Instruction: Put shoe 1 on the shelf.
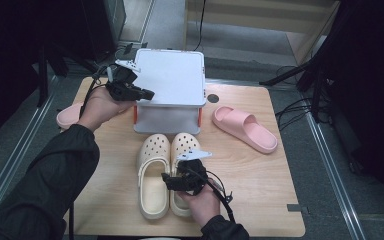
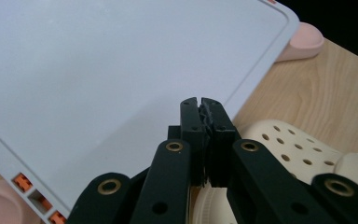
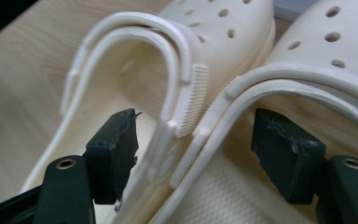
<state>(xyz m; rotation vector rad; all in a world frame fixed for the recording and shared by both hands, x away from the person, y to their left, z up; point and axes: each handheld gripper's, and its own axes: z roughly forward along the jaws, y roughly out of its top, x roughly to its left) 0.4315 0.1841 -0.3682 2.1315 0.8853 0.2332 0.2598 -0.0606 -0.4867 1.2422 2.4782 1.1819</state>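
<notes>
From the high view, a pair of cream clogs (image 1: 167,172) lies side by side near the middle of the wooden counter (image 1: 260,190), toes pointing away from the person; the right gripper (image 1: 172,179) sits over their heel ends, held in a hand that comes in from the bottom edge; behind the clogs stands a grey lidded box (image 1: 170,90) with orange clips, and the left gripper (image 1: 147,93) hovers at its left edge, raised in a dark-sleeved arm; one pink slide (image 1: 244,128) lies to the right of the box, apart from the clogs, and a second pink slide (image 1: 69,116) peeks out at the counter's left edge, partly behind the left hand. In the left gripper view, the left gripper (image 2: 200,105) has its jaws pressed together with nothing between them – they hang over the flat grey lid (image 2: 102,79) of the box; a clog (image 2: 284,144) shows below to the right, and a pink slide (image 2: 305,39) sits beyond the lid's far corner. In the right gripper view, the right gripper (image 3: 193,140) stands spread wide, its jaws straddling the two inner walls of the clogs (image 3: 200,121) where the shoes lie touching – one jaw inside each shoe's heel opening; the pads do not visibly press on the walls, and the heel straps arch just ahead of them.
</notes>
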